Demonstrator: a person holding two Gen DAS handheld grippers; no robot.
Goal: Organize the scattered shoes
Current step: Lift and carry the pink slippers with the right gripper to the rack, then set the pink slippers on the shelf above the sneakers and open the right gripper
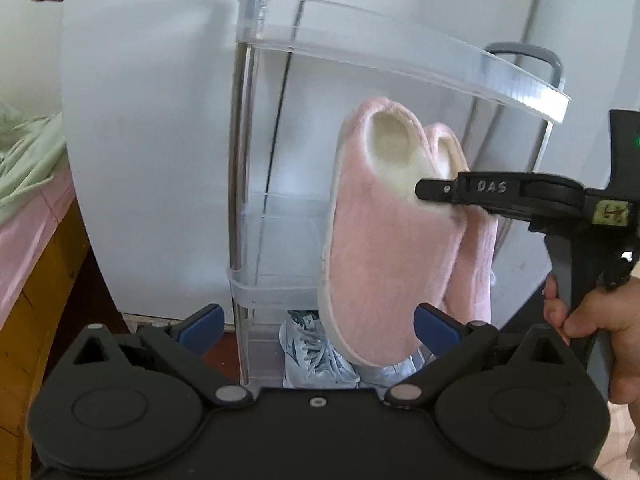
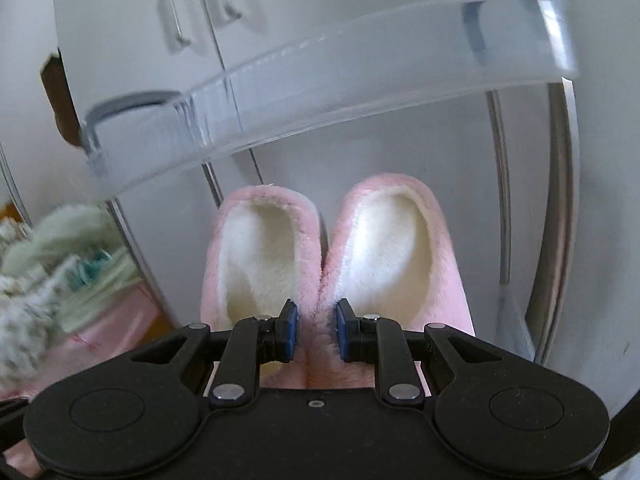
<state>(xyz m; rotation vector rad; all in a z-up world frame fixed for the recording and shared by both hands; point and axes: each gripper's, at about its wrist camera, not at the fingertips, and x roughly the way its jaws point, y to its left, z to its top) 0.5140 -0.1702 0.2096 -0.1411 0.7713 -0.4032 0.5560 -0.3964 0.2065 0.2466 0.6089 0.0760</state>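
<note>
We pinch two pink slippers (image 2: 320, 256) together by their touching inner edges with the right gripper (image 2: 313, 332), so the pair travels as one, hanging in the air at three o'clock of the clear rack (image 1: 400, 52), between its top and middle shelves. Our left gripper (image 1: 318, 320) stands wide, holding nothing. At six o'clock below sit two pale sneakers (image 1: 312, 356), already shelved.

Soft even daylight, pale washed-out tones — fisheye-bent edges, dark vignetted corners
</note>
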